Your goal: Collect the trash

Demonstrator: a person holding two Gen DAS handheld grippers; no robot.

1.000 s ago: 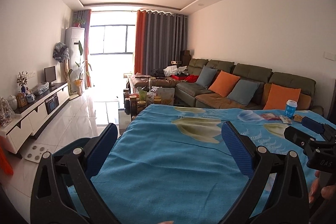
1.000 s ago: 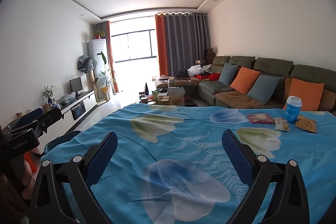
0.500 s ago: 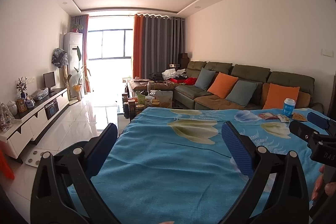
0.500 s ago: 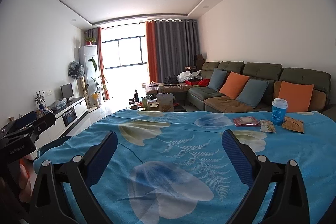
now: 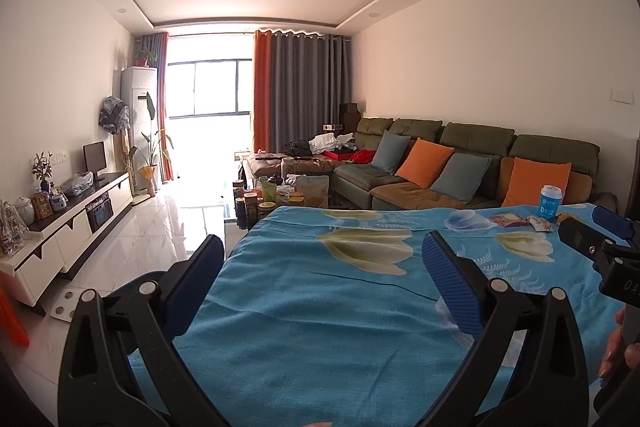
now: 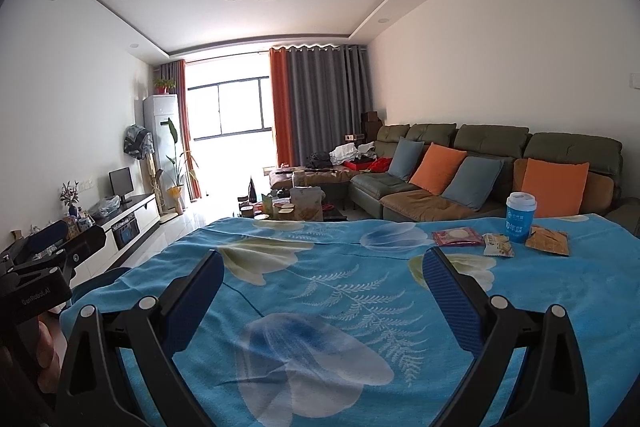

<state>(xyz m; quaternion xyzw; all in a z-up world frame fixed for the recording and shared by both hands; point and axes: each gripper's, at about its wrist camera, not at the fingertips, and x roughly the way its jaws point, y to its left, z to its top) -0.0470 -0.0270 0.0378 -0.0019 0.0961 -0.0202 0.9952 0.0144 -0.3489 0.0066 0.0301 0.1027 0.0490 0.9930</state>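
A blue paper cup (image 6: 520, 217) with a white lid stands at the far right of a table under a blue flowered cloth (image 6: 320, 299). Beside it lie a red snack wrapper (image 6: 457, 237), a small white packet (image 6: 497, 245) and an orange-brown packet (image 6: 549, 246). The cup (image 5: 551, 203) and the red wrapper (image 5: 509, 219) also show far right in the left wrist view. My right gripper (image 6: 320, 285) is open and empty over the cloth, well short of the trash. My left gripper (image 5: 320, 267) is open and empty over the table's left part.
A green sofa (image 6: 496, 167) with orange and blue cushions runs along the right wall behind the table. A cluttered coffee table (image 5: 280, 195) stands beyond the table's far edge. A white TV cabinet (image 5: 68, 227) lines the left wall across a tiled floor.
Both views have tilted up slightly and drawn back, so the table sits lower in frame. The trash has shifted left in the right wrist view. Both grippers stay open.
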